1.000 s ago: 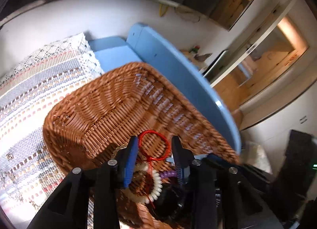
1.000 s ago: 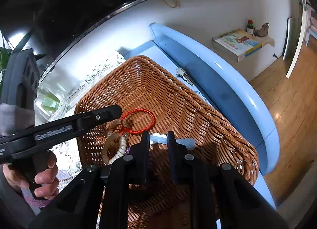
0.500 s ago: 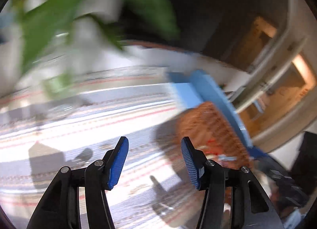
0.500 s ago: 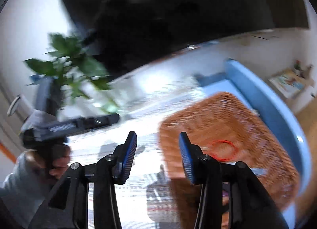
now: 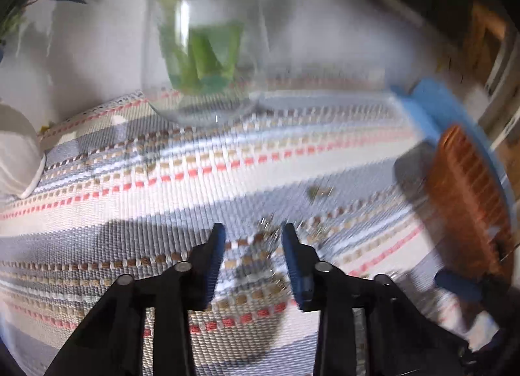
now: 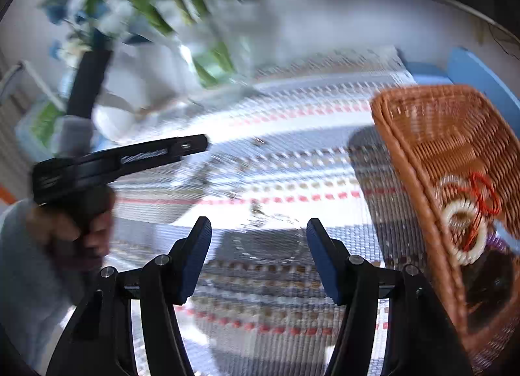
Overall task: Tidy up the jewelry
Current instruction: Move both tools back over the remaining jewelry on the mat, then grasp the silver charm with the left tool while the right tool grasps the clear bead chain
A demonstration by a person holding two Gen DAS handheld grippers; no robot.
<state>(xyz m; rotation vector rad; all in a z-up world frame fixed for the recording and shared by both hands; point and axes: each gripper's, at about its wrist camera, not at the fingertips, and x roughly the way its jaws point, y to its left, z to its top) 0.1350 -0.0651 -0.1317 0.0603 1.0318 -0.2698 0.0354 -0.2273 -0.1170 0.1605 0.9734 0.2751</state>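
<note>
Both grippers have swung away from the wicker basket (image 6: 432,135) onto the striped cloth (image 5: 195,181). Left gripper (image 5: 253,239) closes empty around small pieces (image 5: 265,229); right gripper (image 6: 258,233) opens above a chain (image 6: 266,239). Sorted bracelets (image 6: 464,229) lie inside the basket.

We are seeing a woven cloth (image 5: 227,161) striped grey-blue, white, red and tan. We are noticing a brown wicker basket (image 6: 419,161) holding red cord (image 6: 484,194) and white beads (image 6: 455,213).
</note>
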